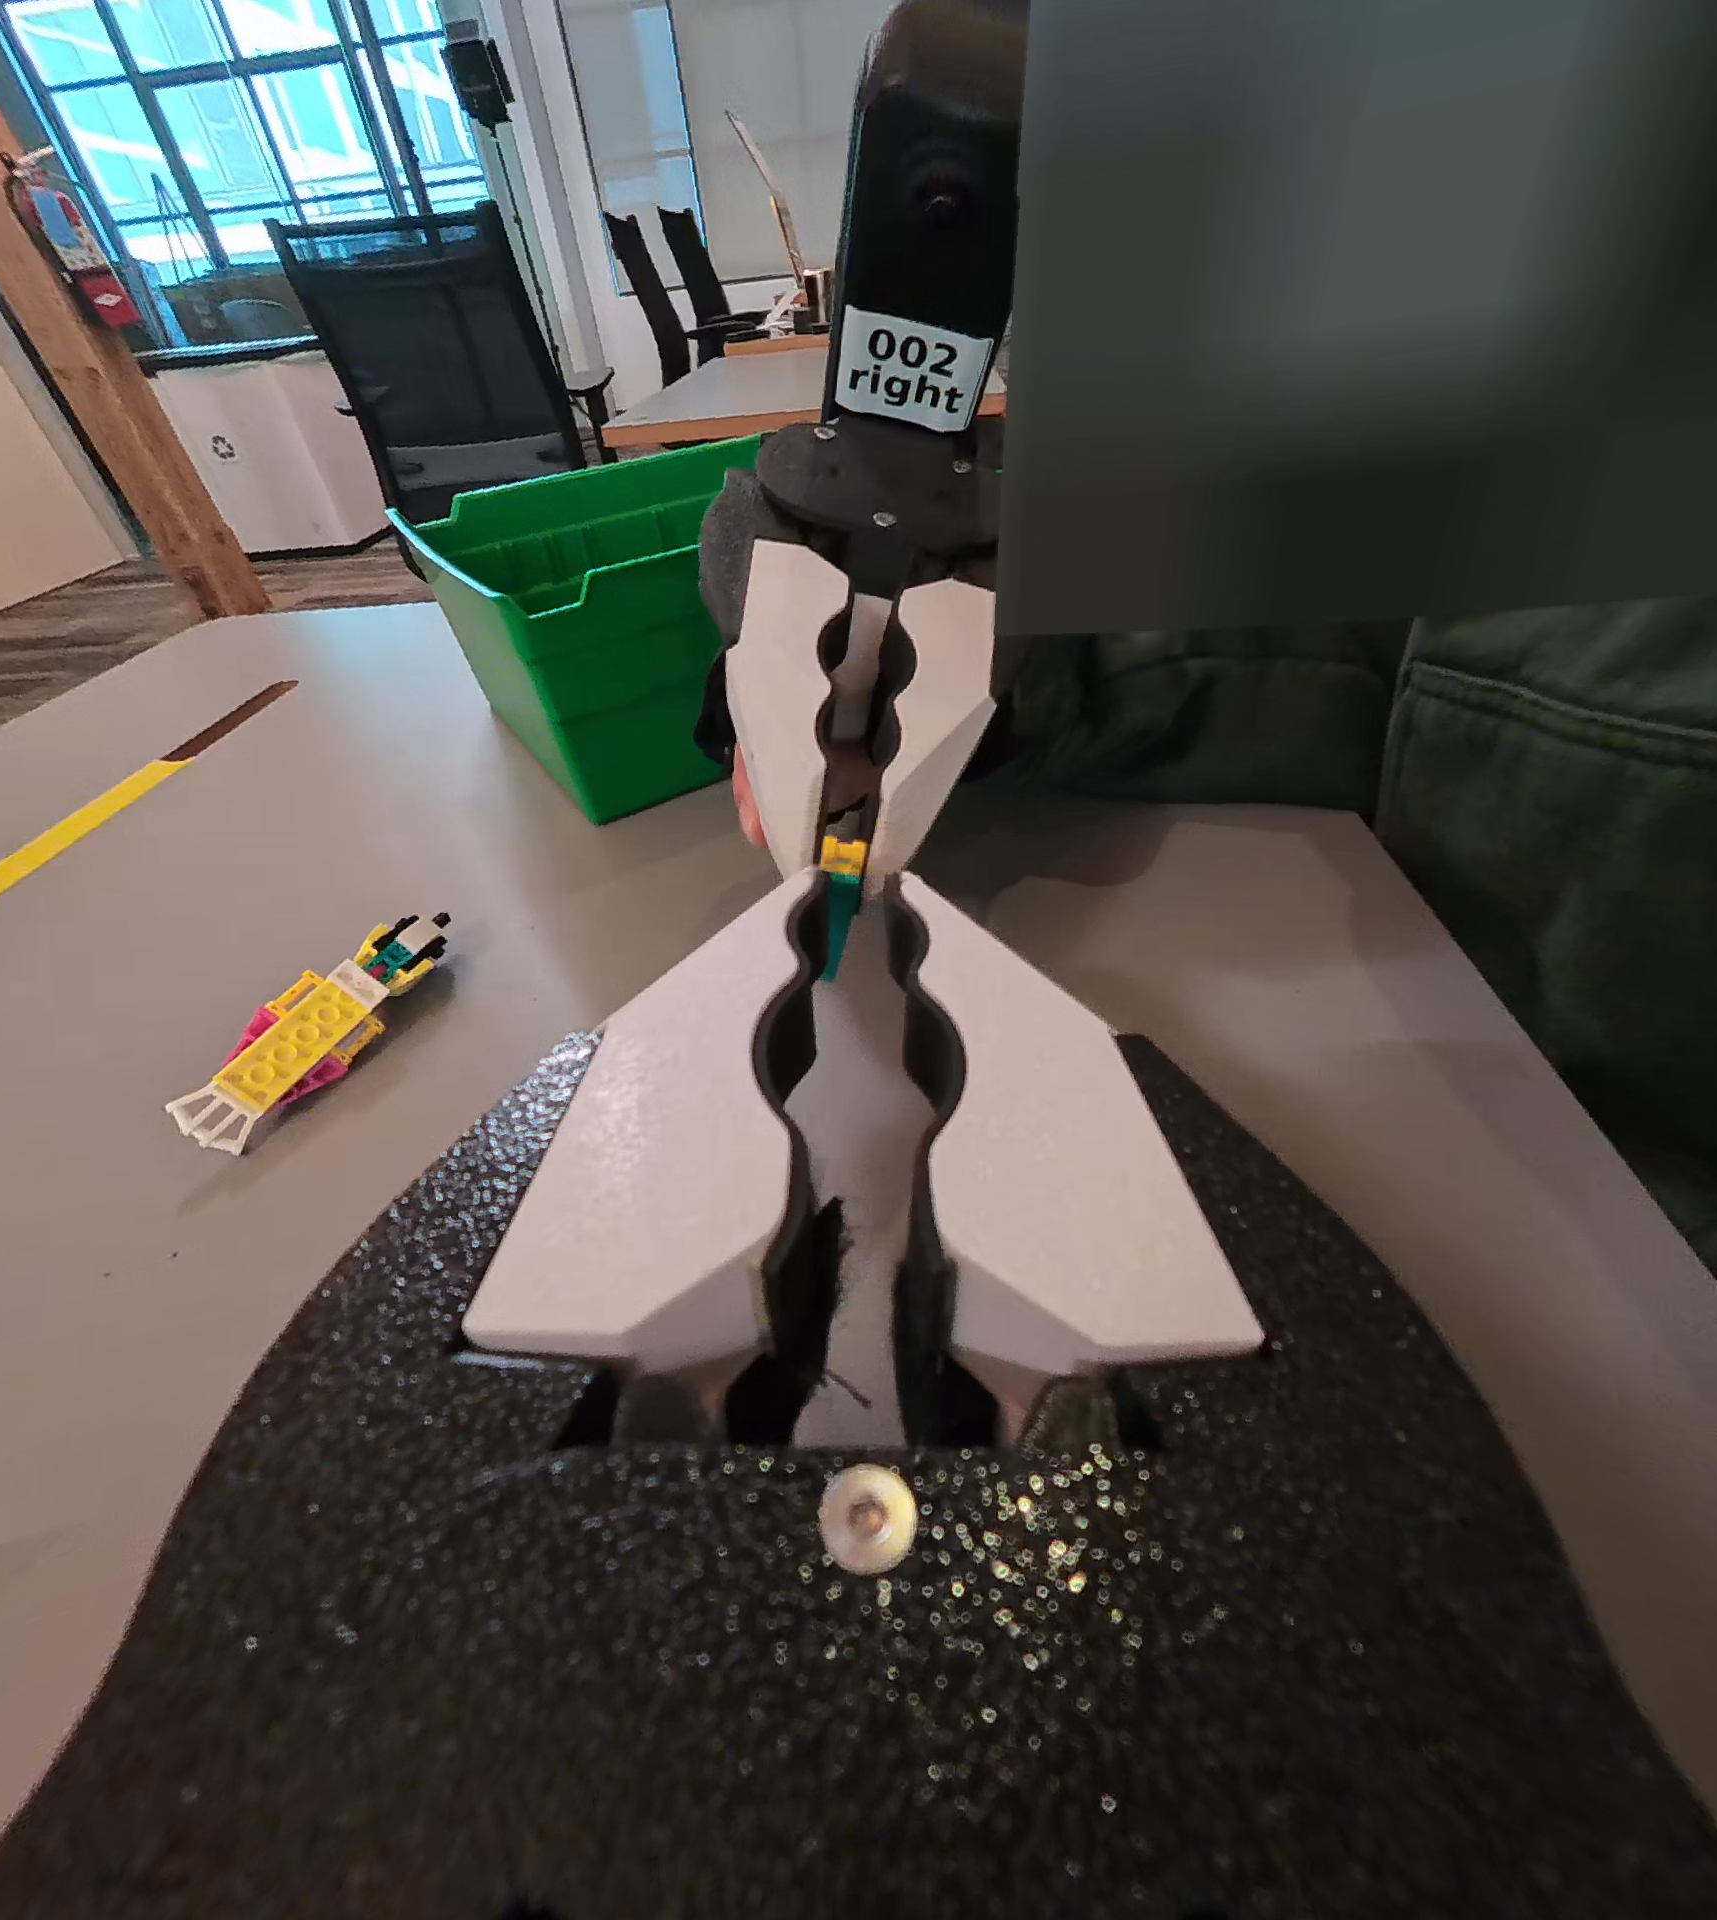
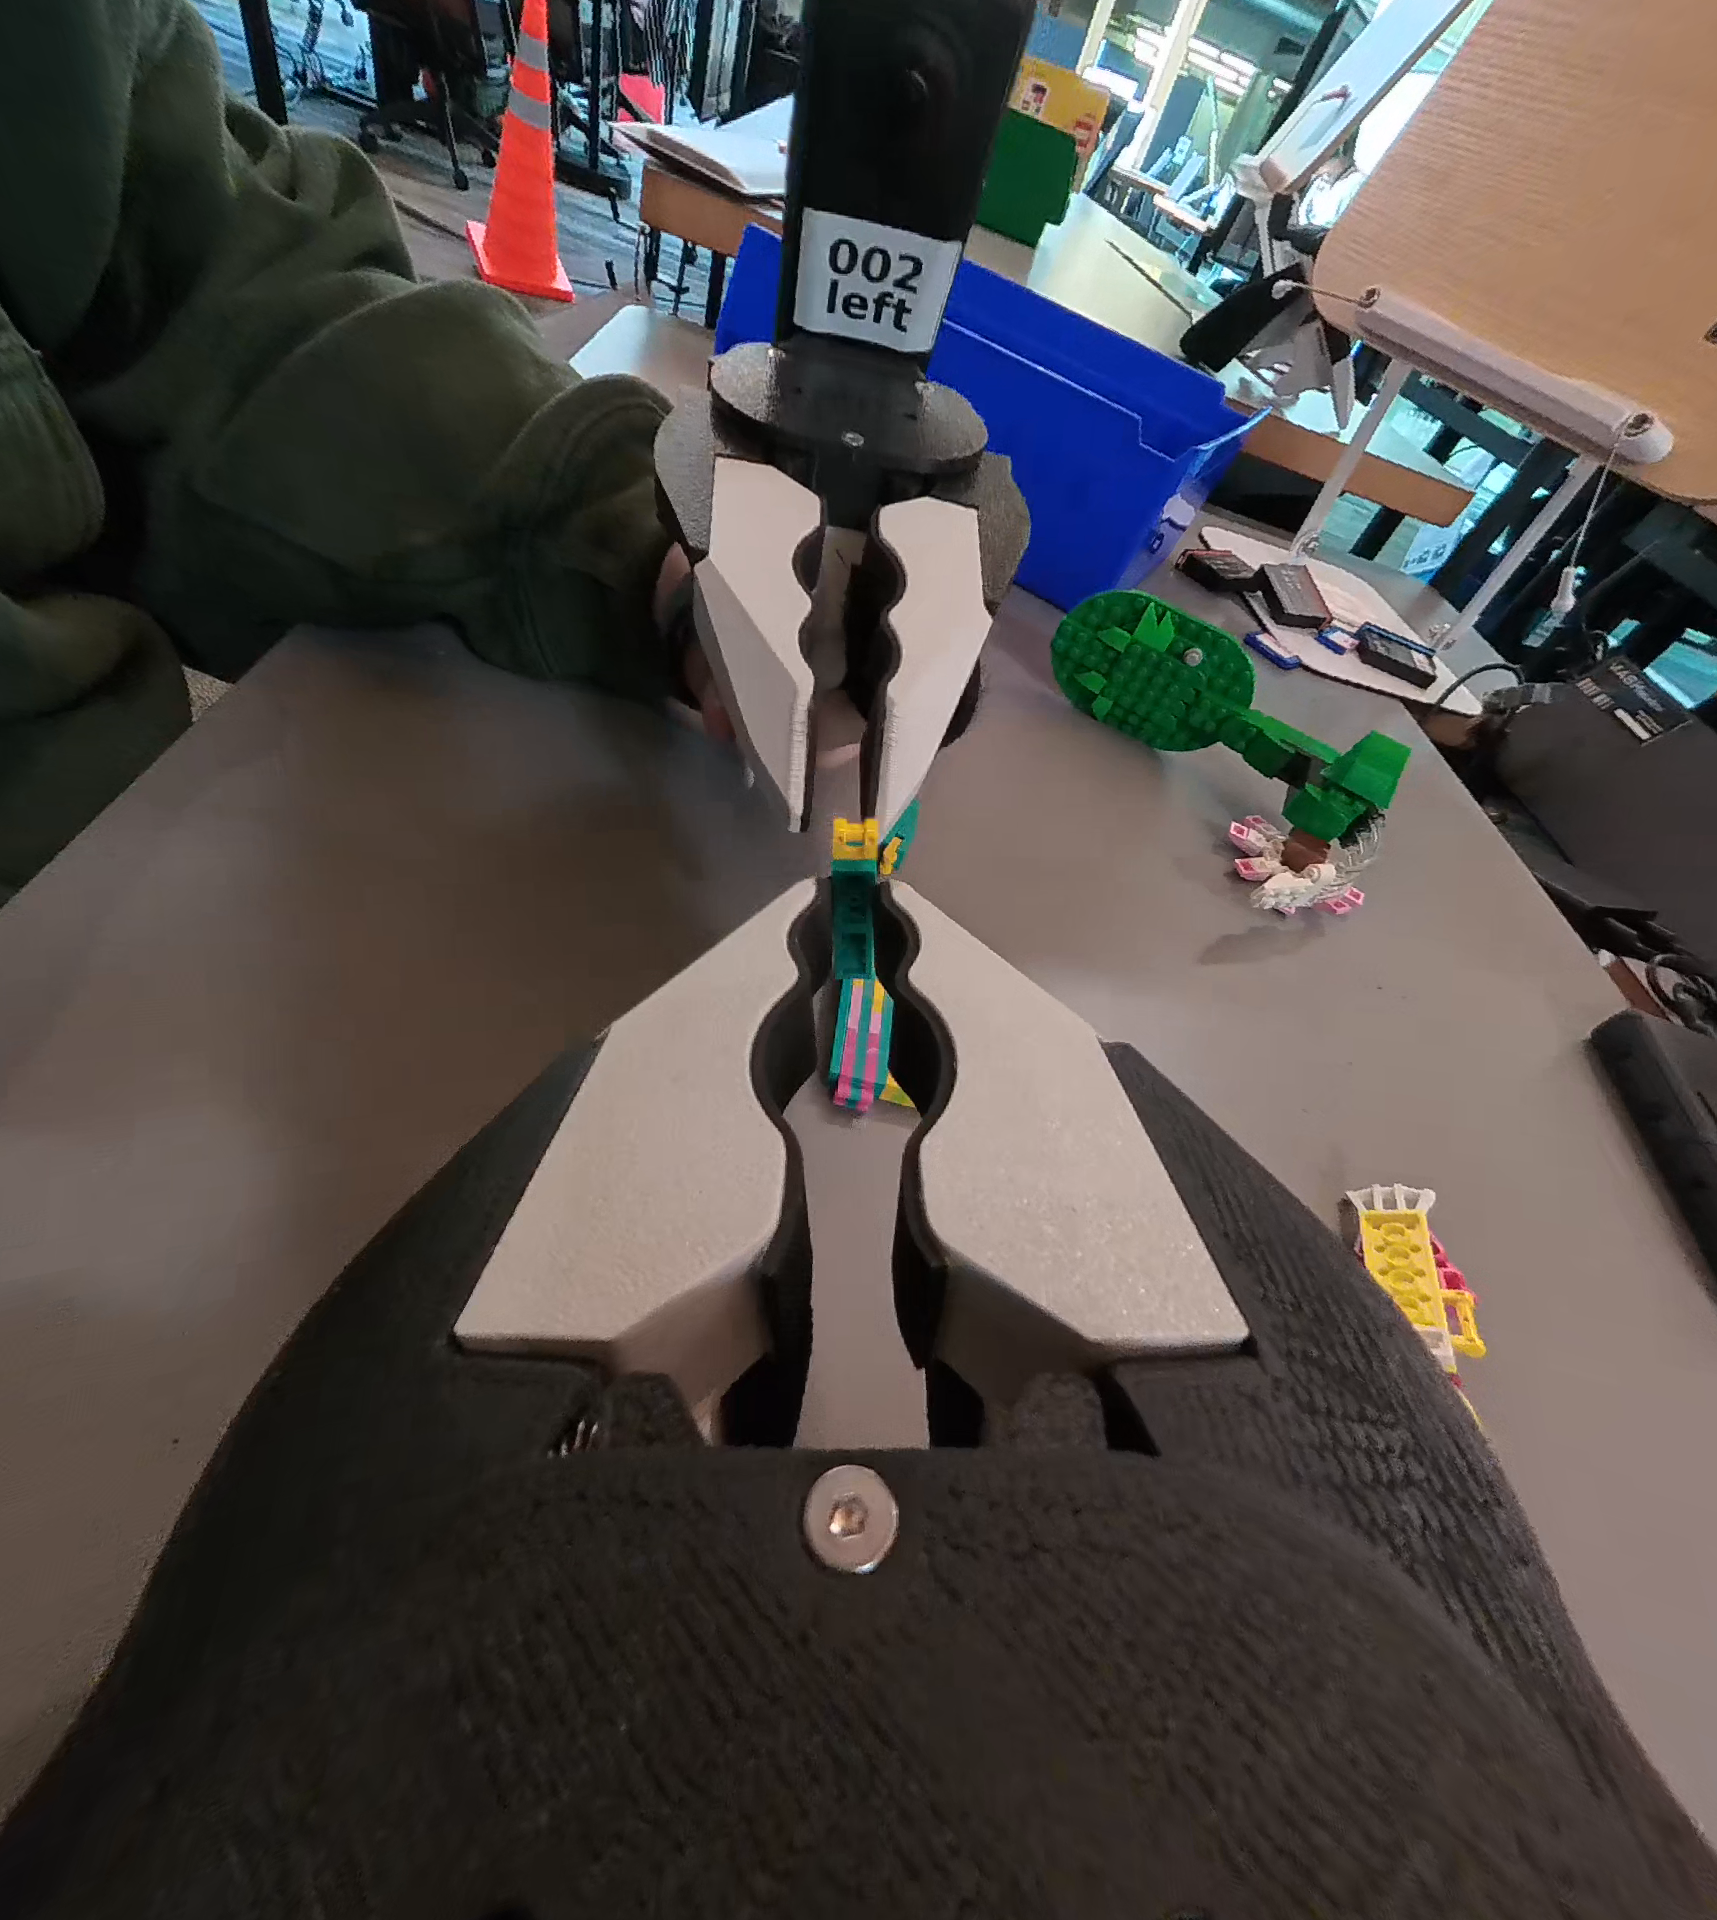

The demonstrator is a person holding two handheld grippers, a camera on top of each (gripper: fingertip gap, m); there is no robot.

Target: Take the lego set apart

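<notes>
Both jaws stand narrow, tip to tip, each pinching the same small lego piece [image 2: 856, 940] held above the grey table [image 2: 314, 935]. In the right wrist view the right gripper [image 2: 859, 894] clamps the teal body of the piece, whose striped pink, teal and yellow tail runs back between its fingers. The left gripper [image 2: 838, 816] comes in from the far side, its tips closed on the yellow end [image 2: 854, 840]. In the left wrist view the left gripper [image 1: 849, 883] shows only a narrow gap, with the teal part [image 1: 841, 925] leaning against one finger and the yellow end [image 1: 843, 854] sitting at the tips of the right gripper [image 1: 846, 831].

A yellow and pink lego chunk [image 1: 308, 1034] lies well apart on the table. A green lego build [image 2: 1218, 717] lies farther off, near a blue bin [image 2: 1072, 416]. A green bin [image 1: 584, 623] stands behind the right gripper. Green sleeves [image 2: 262, 416] frame the scene.
</notes>
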